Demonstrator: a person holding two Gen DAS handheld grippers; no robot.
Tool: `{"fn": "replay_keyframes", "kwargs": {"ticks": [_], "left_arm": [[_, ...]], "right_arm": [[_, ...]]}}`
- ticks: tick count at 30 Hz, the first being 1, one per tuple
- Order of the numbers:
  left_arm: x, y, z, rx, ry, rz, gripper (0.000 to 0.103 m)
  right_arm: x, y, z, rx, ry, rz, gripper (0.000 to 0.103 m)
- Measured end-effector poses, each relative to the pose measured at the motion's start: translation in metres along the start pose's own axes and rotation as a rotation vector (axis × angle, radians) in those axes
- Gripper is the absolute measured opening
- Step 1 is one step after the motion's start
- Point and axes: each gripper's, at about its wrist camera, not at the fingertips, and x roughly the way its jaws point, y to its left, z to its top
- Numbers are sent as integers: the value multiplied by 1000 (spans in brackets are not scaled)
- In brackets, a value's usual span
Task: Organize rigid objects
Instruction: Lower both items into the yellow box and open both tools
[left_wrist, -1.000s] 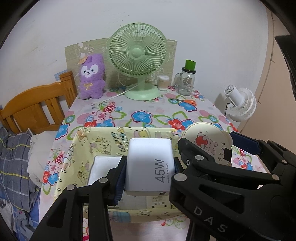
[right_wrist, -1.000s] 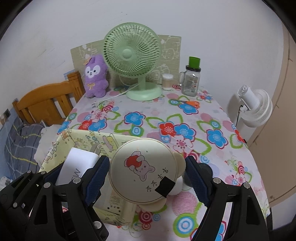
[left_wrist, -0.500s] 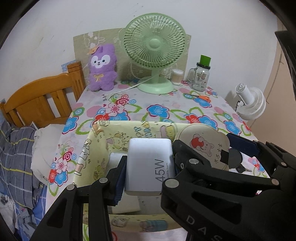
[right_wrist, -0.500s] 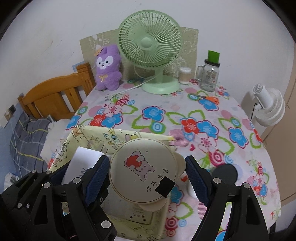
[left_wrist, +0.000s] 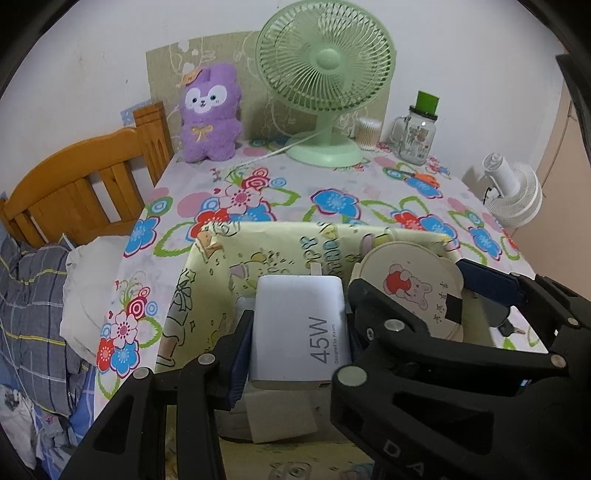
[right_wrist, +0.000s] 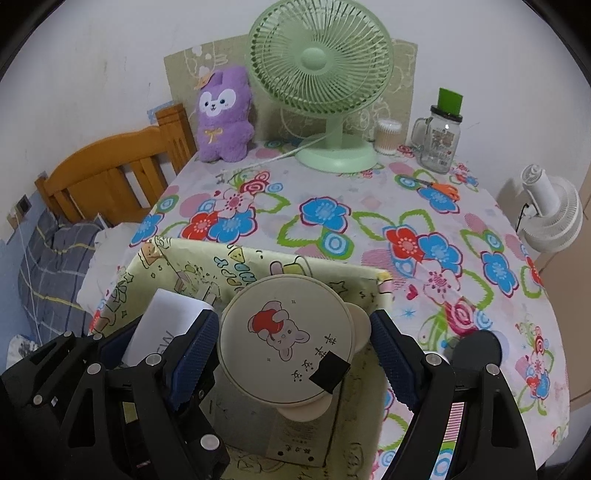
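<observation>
My left gripper (left_wrist: 297, 332) is shut on a white 45W charger (left_wrist: 301, 325) and holds it inside a pale yellow cartoon-print box (left_wrist: 258, 254). My right gripper (right_wrist: 291, 343) is shut on a round cream mirror with a bunny picture (right_wrist: 286, 338) and holds it over the same box (right_wrist: 207, 262), to the right of the charger (right_wrist: 162, 325). The mirror also shows in the left wrist view (left_wrist: 410, 284). A white box (left_wrist: 280, 417) lies in the yellow box under the charger.
On the flowered tablecloth at the back stand a green fan (right_wrist: 321, 74), a purple plush (right_wrist: 223, 114), a cotton swab jar (right_wrist: 388, 136) and a glass mug jar (right_wrist: 441, 140). Orange scissors (right_wrist: 441, 188) lie near it. A wooden bed frame (right_wrist: 114, 173) is left, a white fan (right_wrist: 550, 214) right.
Both grippers have moved forward and down over the yellow box with their objects still held; the charger and mirror now sit lower inside it.
</observation>
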Motion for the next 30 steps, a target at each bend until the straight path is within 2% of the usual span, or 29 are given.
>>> {"fn": "replay_keyframes", "kwargs": {"ticks": [4, 6, 9, 13, 15, 19, 21, 24, 30], "left_arm": [[7, 4, -1, 12, 13, 5, 48], [7, 4, -1, 22, 10, 14, 49], [10, 3, 0, 34, 16, 27, 49], [9, 4, 0, 33, 9, 28, 50], [10, 4, 0, 28, 17, 18, 63], [6, 3, -1, 33, 18, 9, 69], [3, 1, -2, 36, 8, 9, 77], [-4, -3, -3, 46, -7, 11, 82], [-19, -12, -4, 64, -31, 9, 88]], "right_arm": [[9, 5, 0, -6, 15, -3, 84], [11, 5, 0, -11, 18, -15, 74], [17, 3, 0, 7, 46, 2, 74], [18, 4, 0, 6, 40, -8, 75], [17, 3, 0, 5, 43, -2, 75], [14, 5, -1, -12, 39, 4, 77], [10, 5, -1, -15, 34, 5, 77], [3, 5, -2, -21, 15, -10, 82], [-16, 0, -3, -26, -26, -6, 86]]}}
